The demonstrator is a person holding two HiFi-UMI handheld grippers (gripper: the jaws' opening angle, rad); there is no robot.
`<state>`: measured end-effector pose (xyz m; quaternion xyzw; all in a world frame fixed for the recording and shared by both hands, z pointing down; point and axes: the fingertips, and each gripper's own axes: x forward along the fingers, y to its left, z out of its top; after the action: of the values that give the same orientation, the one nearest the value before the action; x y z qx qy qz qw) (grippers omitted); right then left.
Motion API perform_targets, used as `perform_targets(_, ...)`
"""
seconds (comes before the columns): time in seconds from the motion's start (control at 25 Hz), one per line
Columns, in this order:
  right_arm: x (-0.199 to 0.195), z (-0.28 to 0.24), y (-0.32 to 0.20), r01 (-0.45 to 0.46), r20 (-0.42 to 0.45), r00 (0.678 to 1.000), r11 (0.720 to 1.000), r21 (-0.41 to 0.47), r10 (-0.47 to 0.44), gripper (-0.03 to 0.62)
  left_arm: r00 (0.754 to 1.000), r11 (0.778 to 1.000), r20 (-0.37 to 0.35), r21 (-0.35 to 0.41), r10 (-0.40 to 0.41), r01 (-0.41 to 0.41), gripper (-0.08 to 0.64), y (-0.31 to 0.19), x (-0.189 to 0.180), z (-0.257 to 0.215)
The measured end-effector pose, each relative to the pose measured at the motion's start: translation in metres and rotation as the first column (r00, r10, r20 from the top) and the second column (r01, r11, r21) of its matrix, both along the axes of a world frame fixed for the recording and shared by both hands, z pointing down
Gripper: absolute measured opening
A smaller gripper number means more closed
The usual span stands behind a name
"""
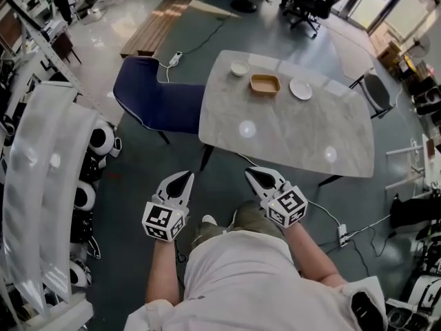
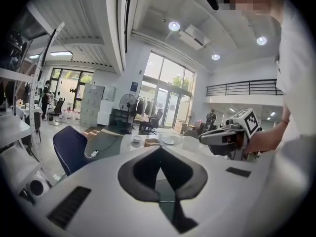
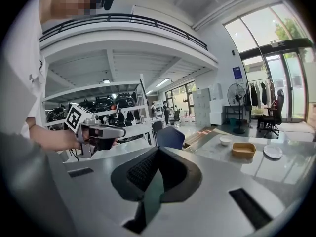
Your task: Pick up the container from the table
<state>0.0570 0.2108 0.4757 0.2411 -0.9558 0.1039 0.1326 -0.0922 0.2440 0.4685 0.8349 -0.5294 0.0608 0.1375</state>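
A tan rectangular container (image 1: 265, 84) sits on the far side of the marble table (image 1: 289, 133), between a small white bowl (image 1: 239, 68) and a white plate (image 1: 300, 89). Both grippers hang close to my body, well short of the table's near edge. The left gripper (image 1: 180, 178) is shut and holds nothing, and so is the right gripper (image 1: 256, 174). From the left gripper view the container (image 2: 152, 142) lies far beyond the closed tips (image 2: 159, 149). The right gripper view puts the container (image 3: 244, 150) off to the right of its closed tips (image 3: 157, 152).
A blue chair (image 1: 155, 102) stands at the table's left end. White shelving with robot parts (image 1: 41, 185) lines the left side. A power strip with cables (image 1: 342, 234) lies on the floor at the right, and a wooden bench (image 1: 155, 26) sits beyond the chair.
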Motion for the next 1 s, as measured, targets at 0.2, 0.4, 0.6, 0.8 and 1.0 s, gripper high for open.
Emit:
perform_targets(0.2, -0.011, 0.019, -0.034, -0.010, -0.016, 1.000, 0.999, -0.041, 0.009, 0.011, 1.000, 0.999, 0.029, -0.042, -0.002, 0.003, 0.002, -0.031, -0.014, 0.019)
perform_targets(0.4, -0.025, 0.037, -0.102, -0.004, -0.003, 1.000, 0.998, -0.064, 0.003, 0.011, 0.997, 0.998, 0.078, -0.066, -0.005, 0.011, 0.002, -0.098, -0.031, 0.027)
perform_targets(0.6, -0.033, 0.041, -0.173, 0.004, 0.015, 1.000, 0.997, -0.078, -0.003, 0.011, 0.995, 0.996, 0.104, -0.088, -0.001, 0.010, 0.002, -0.170, -0.037, 0.024)
perform_targets(0.8, -0.019, 0.045, -0.235, -0.028, 0.024, 0.999, 0.995, -0.095, 0.030, 0.011, 0.990, 0.994, 0.136, -0.102, 0.043, -0.030, 0.002, -0.237, -0.021, 0.017)
perform_targets(1.0, 0.004, 0.062, -0.279, -0.085, 0.006, 0.996, 0.989, -0.123, 0.086, 0.011, 0.986, 0.991, 0.147, -0.118, 0.075, -0.058, 0.002, -0.282, -0.002, 0.021)
